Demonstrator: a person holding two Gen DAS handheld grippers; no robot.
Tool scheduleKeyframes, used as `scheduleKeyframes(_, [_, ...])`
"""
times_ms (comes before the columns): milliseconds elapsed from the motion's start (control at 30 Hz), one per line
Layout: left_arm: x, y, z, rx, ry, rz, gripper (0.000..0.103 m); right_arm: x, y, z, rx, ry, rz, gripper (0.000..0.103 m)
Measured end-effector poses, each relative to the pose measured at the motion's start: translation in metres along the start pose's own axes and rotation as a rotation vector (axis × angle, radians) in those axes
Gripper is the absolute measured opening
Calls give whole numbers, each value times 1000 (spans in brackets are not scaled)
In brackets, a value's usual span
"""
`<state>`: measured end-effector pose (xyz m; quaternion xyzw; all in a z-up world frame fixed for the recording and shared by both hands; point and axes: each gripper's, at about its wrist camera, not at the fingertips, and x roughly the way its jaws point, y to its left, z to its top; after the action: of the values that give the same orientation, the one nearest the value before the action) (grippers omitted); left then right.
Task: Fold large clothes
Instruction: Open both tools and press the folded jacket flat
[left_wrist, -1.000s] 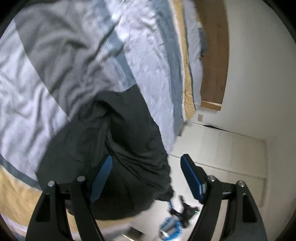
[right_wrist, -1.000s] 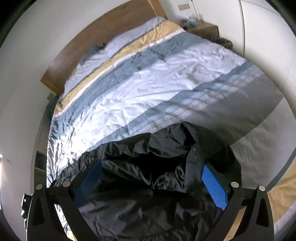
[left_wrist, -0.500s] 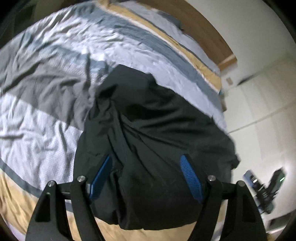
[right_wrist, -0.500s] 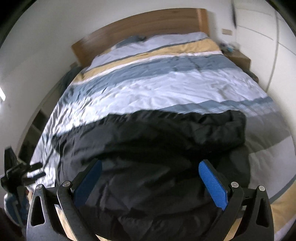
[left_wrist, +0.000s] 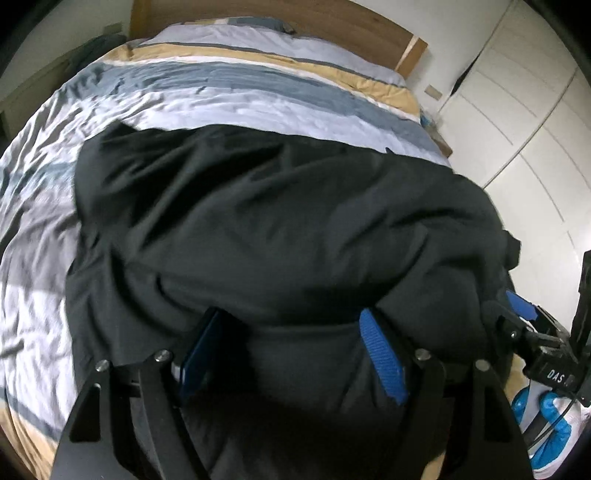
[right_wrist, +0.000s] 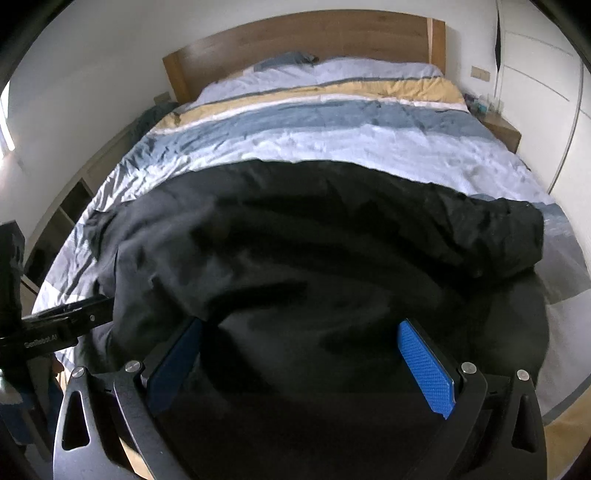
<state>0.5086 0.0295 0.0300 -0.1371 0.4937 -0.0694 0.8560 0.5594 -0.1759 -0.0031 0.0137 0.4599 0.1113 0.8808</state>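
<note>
Black jacket spread across striped bed. Left gripper & right gripper: fingers spread wide over the cloth, pinching nothing.

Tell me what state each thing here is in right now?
black garment: spread out crumpled across the foot of the bed, not yet folded.
striped duvet: laid over the bed, wrinkled.
left hand-held gripper: open over the garment.
right hand-held gripper: open over the garment.
</note>
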Motion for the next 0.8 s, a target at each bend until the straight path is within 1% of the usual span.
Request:
scheduleKeyframes(167, [32, -10, 28, 22, 7, 26, 75, 27, -6, 17, 4, 11, 3, 102])
scheduleKeyframes(500, [92, 6, 93, -33, 30, 44, 77, 82, -20, 60, 12, 47, -16, 103])
scheduleKeyframes(667, [116, 12, 125, -56, 37, 52, 77, 104, -26, 84, 15, 58, -26, 103])
scheduleKeyframes(800, [137, 14, 146, -54, 58, 77, 77, 122, -29, 100, 2, 69, -44, 103])
